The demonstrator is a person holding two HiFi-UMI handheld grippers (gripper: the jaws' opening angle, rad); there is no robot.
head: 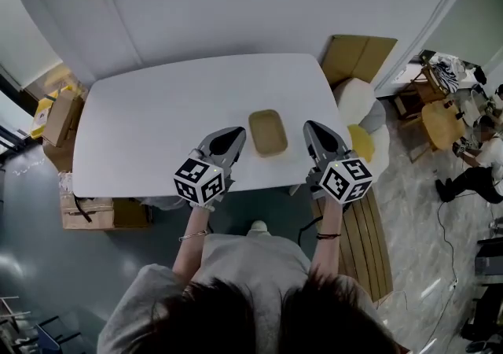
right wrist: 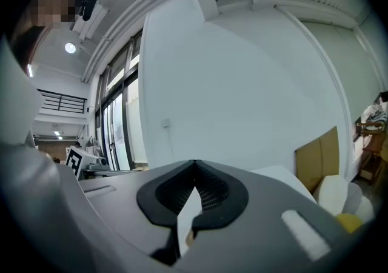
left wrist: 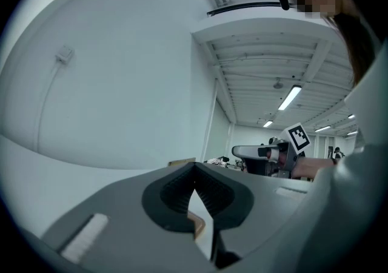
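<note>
A shallow tan tray lies on the white table near its front edge, between my two grippers. The left gripper hovers just left of the tray, shut and empty, with its tips pointing at the tray's near left corner. On the other side, the right gripper sits just right of the tray, also shut on nothing. In the left gripper view the jaws meet at the tips, and a sliver of the tan tray shows below them. The right gripper view shows its jaws closed tip to tip.
Cardboard boxes stand on the floor left of the table, and a flat cardboard sheet leans at the back right. A white cushion, a yellow object and a slatted wooden bench are at the right. A seated person is far right.
</note>
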